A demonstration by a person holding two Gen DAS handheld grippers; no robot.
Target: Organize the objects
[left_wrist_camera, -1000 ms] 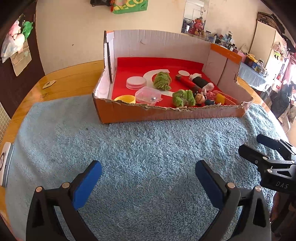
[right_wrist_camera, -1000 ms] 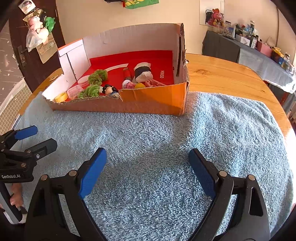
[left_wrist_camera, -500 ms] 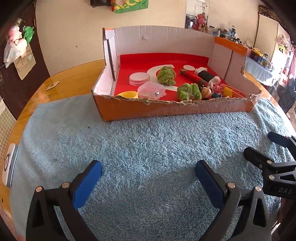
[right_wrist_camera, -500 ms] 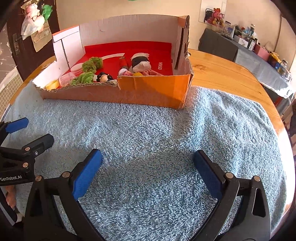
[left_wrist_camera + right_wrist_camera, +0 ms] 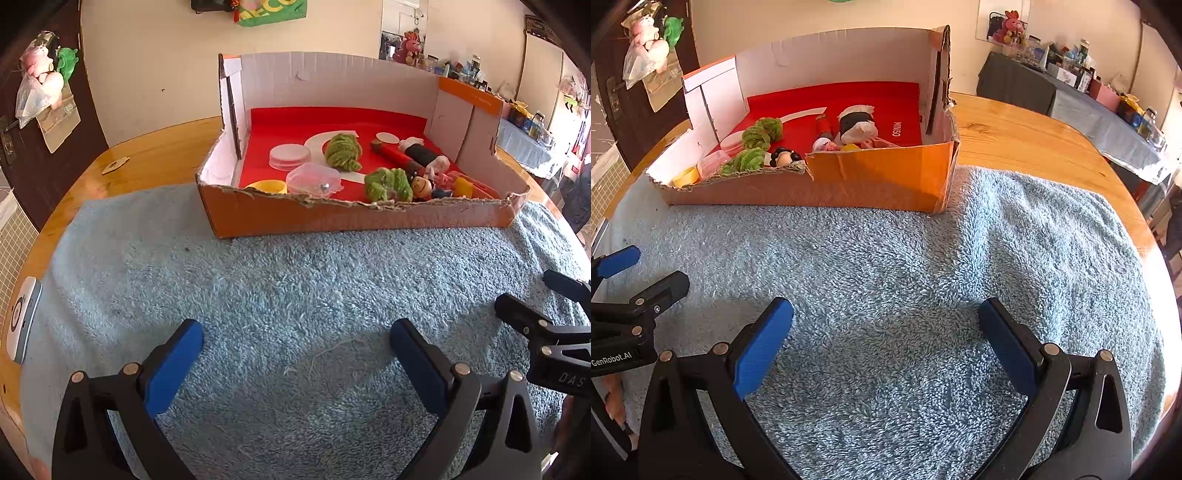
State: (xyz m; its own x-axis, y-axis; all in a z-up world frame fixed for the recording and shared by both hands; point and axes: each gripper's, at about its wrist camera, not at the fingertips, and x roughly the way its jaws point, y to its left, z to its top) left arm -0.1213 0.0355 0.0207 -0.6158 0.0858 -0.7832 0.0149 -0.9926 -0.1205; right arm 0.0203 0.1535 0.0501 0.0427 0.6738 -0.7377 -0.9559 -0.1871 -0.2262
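An orange cardboard box (image 5: 332,218) with a red floor stands on the blue towel (image 5: 295,295). In it lie two green yarn bundles (image 5: 343,151), white discs (image 5: 289,157), a clear plastic case (image 5: 314,180), a yellow ring (image 5: 267,185), a small doll (image 5: 422,186) and a black-and-white toy (image 5: 421,153). My left gripper (image 5: 295,358) is open and empty over the towel, short of the box. My right gripper (image 5: 886,336) is open and empty too. The box (image 5: 879,177) also shows in the right wrist view. Each gripper shows at the edge of the other's view.
The towel lies on a round wooden table (image 5: 1027,136). A white device (image 5: 22,325) sits at the table's left edge. A small tag (image 5: 114,165) lies on the wood left of the box. A cluttered side table (image 5: 1071,92) stands behind at right.
Both grippers have moved closer to the box and lower; the box looks larger in both views. Both stay open and empty.
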